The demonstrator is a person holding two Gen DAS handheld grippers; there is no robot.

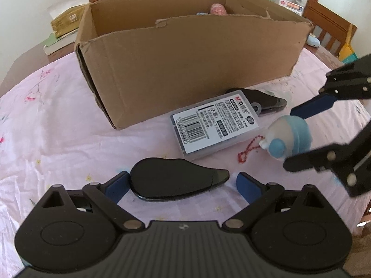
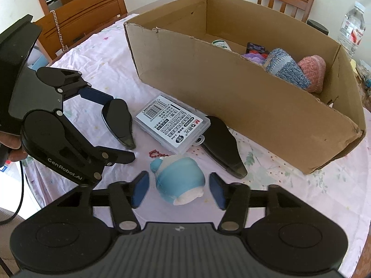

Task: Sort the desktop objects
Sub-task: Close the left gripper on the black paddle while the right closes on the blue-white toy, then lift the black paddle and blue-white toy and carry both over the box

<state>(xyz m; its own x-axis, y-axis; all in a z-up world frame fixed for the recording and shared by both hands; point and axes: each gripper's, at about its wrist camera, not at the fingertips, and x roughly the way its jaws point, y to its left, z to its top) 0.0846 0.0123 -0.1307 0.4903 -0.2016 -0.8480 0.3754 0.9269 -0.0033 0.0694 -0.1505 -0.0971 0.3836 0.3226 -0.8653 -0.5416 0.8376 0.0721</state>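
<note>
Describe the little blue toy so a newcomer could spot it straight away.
Start at the big cardboard box on the pink tablecloth. In front of it lies a clear labelled case; just nearer is the blue-and-white toy, between the right gripper pads. Only it is soft, rounded, with a red bead chain.

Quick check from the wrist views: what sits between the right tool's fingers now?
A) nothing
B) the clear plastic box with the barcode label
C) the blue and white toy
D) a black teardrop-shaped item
C: in the right wrist view the blue and white toy lies on the cloth between the right tool pads, which stand clear of it.
</note>
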